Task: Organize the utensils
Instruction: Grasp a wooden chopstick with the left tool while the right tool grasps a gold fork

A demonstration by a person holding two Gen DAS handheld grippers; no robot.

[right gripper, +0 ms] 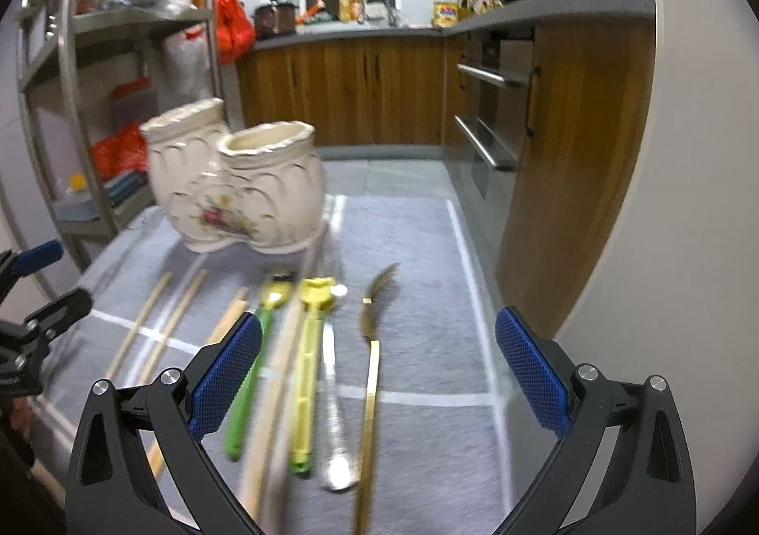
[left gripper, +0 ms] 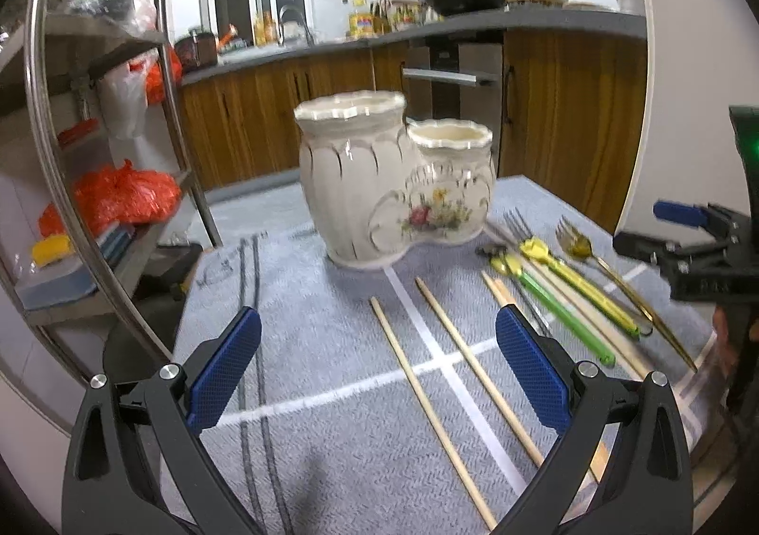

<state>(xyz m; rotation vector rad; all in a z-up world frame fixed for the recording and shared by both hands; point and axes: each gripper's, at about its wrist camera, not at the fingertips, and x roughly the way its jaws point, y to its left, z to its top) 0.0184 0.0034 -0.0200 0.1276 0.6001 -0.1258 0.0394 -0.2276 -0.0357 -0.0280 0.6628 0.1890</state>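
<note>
- Between the blue pads of the left gripper [left gripper: 378, 373], jaws spread wide and holding nothing, 2 wooden chopsticks [left gripper: 476, 371] lie flat on the grey cloth [left gripper: 303, 336], below the fingers and untouched.
- Beyond them, the cream ceramic utensil holder [left gripper: 379, 184], with 2 joined compartments and a floral motif, stands upright near the cloth's far edge; both compartments look empty.
- Right gripper [right gripper: 378, 373]: jaws likewise spread, nothing held, poised above the cutlery row.
- Under it, from its left pad outward: green-handled utensil [right gripper: 249, 378], yellow-handled utensil [right gripper: 308, 373], silver utensil [right gripper: 334, 416], gold fork [right gripper: 370, 373], roughly side by side, heads toward the holder.
- More chopsticks lie left of that row.
- Writing: none legible; the bottle label on the rear counter is too blurred to read.
</note>
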